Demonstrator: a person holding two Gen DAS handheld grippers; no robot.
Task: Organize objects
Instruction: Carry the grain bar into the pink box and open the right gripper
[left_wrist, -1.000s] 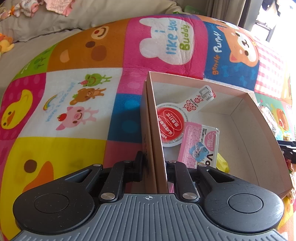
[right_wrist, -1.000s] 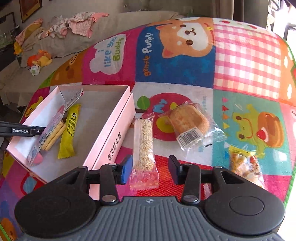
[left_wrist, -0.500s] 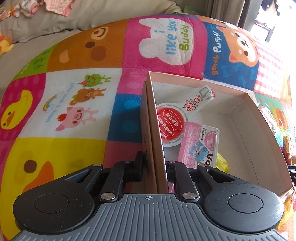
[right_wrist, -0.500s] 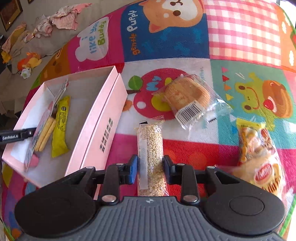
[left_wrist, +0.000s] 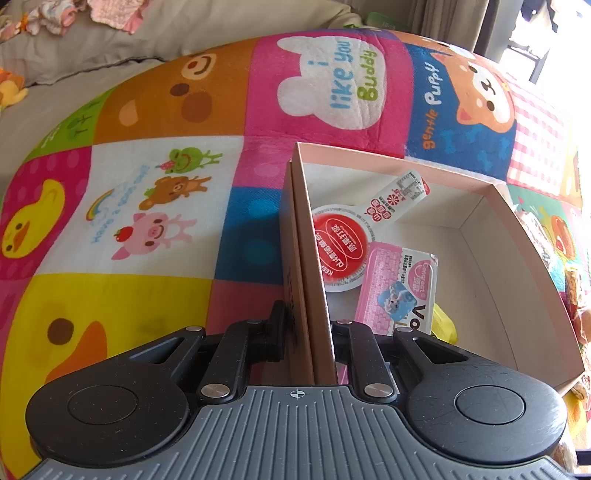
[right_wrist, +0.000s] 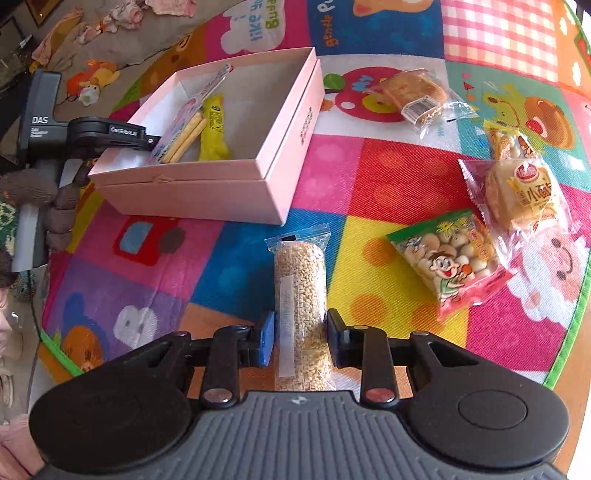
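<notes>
You are gripping the puffed-grain bar (right_wrist: 300, 314) with the right gripper (right_wrist: 300, 341), its two fingers pinching the clear wrapper from either side near the bar's near end, and the bar is running straight forward along the fingers, its long axis pointing away from you toward the pink box (right_wrist: 236, 177). The far crimped end of the bar is hanging just short of the box's near wall, and the box is lying ahead and slightly to the left, so the coming move looks like a lift and a forward-left carry over that wall. Because the bar is projecting ahead of the fingers, you will likely need to clear the rim with its free tip first. Inside the box a yellow packet (right_wrist: 213, 129) and a biscuit-stick pack (right_wrist: 181, 127) are lying along the left side, leaving bare floor on the right half for the bar. Your left gripper (left_wrist: 304, 332) is clamping the box's left wall (left_wrist: 301, 258) between its fingers, holding the box steady on the play mat (right_wrist: 369, 177), so the right hand is the one nearer the loose snacks. To your right, well apart from the box, the cartoon snack bag (right_wrist: 450, 264), the wrapped cake (right_wrist: 521, 194) and, farther off, the wrapped bread (right_wrist: 413, 92) are waiting on the mat.
</notes>
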